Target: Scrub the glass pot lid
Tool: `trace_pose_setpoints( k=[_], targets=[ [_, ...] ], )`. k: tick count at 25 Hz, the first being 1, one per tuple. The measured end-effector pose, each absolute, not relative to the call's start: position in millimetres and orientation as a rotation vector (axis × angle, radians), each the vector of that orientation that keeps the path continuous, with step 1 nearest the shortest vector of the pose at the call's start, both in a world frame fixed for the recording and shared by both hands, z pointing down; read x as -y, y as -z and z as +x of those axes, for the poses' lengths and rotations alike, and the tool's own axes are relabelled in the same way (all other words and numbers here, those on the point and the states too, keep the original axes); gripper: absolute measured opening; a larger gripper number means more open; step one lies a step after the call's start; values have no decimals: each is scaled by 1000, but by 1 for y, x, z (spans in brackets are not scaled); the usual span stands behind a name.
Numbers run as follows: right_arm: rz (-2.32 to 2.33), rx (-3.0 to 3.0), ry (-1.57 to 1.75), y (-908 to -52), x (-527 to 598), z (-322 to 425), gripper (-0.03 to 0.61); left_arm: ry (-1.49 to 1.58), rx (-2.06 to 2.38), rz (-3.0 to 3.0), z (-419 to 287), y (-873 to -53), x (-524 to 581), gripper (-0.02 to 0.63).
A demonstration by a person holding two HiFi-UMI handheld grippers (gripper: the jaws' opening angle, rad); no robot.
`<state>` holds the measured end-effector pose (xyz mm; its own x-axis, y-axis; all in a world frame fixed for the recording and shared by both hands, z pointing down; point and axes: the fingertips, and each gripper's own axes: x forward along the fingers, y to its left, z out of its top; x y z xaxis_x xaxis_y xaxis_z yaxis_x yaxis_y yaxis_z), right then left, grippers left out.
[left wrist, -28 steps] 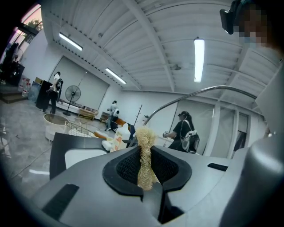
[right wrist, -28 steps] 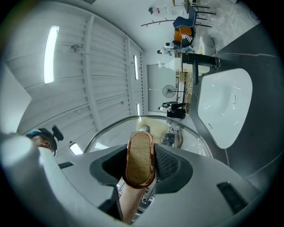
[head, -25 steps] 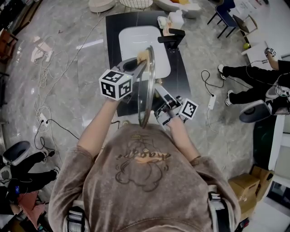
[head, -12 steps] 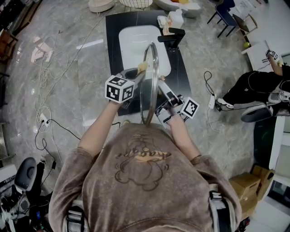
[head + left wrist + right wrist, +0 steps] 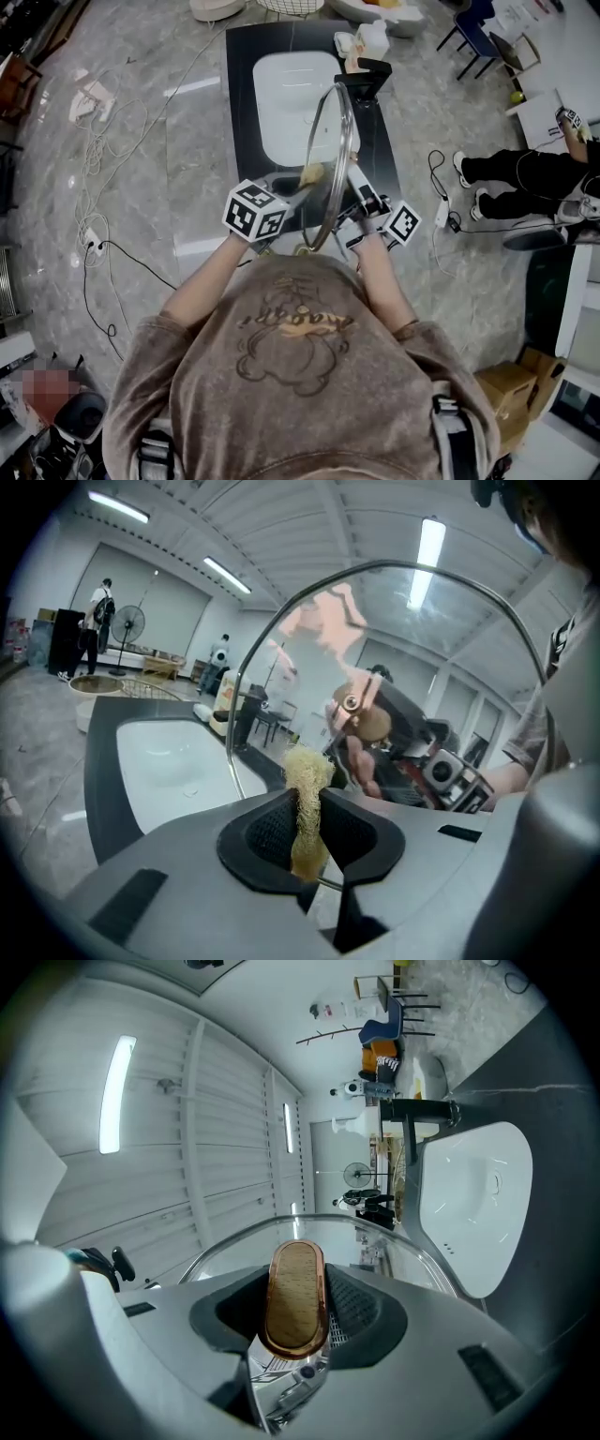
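1. Black rectangular countertop (image 5: 239,112) carrying a white oval sink basin (image 5: 291,103).
2. Round clear glass pot lid with a metal rim (image 5: 330,155), held on edge in the air over the counter's near end, between both grippers.
3. Right gripper (image 5: 298,1312): jaws clamped on the lid's copper-rimmed oval wooden handle (image 5: 295,1293).
4. Left gripper (image 5: 307,841): jaws pinching a yellow fibrous loofah scrubber (image 5: 304,780), whose tip is right at the glass.
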<state>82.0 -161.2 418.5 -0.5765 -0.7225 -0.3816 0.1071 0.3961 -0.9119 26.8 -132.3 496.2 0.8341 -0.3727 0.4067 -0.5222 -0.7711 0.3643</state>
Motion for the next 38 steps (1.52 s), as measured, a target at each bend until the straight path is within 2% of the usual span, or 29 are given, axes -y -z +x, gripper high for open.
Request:
trace_pose_setpoints(
  k=[12, 22, 38],
  targets=[
    [-587, -1814, 1256, -425, 174, 96, 175, -328, 404, 2576, 40, -433, 83, 64],
    [-546, -1812, 1287, -429, 165, 84, 175, -133, 452, 2612, 41, -374, 112, 64],
    [-485, -1835, 1317, -427, 153, 68, 175, -128, 718, 2582, 30, -391, 207, 64]
  ],
)
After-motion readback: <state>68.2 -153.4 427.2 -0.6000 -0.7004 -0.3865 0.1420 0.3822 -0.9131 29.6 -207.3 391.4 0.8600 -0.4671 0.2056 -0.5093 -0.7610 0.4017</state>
